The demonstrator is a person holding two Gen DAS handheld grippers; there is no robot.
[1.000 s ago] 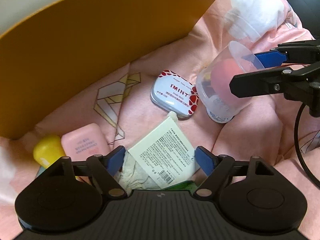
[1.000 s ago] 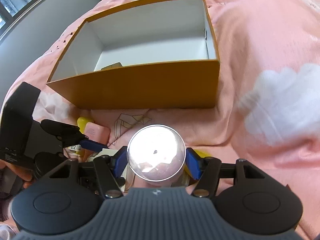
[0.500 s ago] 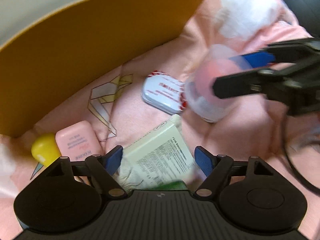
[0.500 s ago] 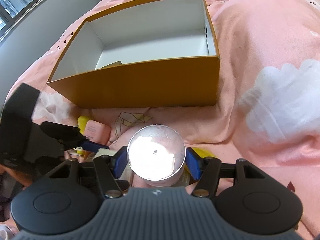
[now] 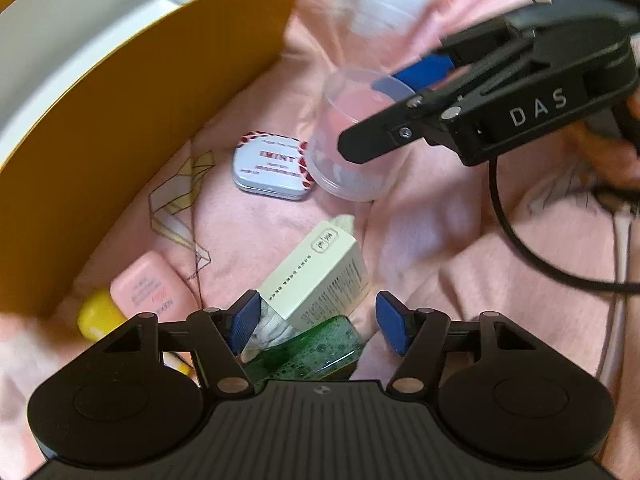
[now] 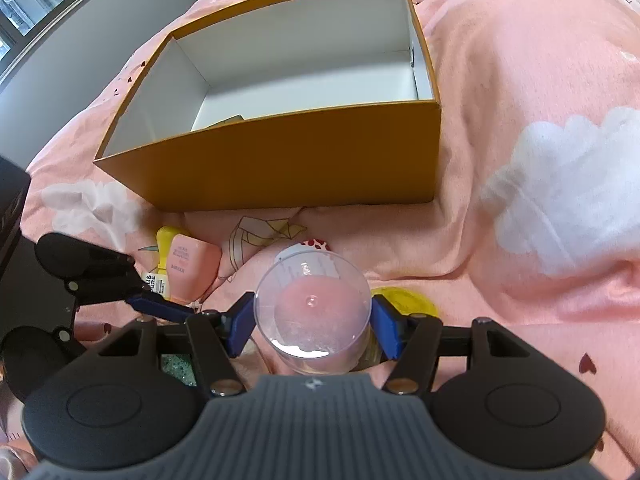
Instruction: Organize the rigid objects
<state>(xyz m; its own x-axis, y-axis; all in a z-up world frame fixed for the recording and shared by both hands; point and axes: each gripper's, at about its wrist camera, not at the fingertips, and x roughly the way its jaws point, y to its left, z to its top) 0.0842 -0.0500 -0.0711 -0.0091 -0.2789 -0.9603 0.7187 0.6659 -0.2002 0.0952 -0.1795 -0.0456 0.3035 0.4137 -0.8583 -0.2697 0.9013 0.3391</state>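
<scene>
Right gripper (image 6: 312,322), fingers closed on a clear plastic cup (image 6: 313,312) just above the bed (image 6: 520,92). Lift it level over the near wall into the orange box (image 6: 280,160). Left gripper (image 5: 316,322), fingers open, straddles a white carton (image 5: 316,280).

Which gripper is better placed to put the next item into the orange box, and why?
Right. The right gripper already clamps the clear cup, facing the open orange box. The left gripper is open, holding nothing.
</scene>
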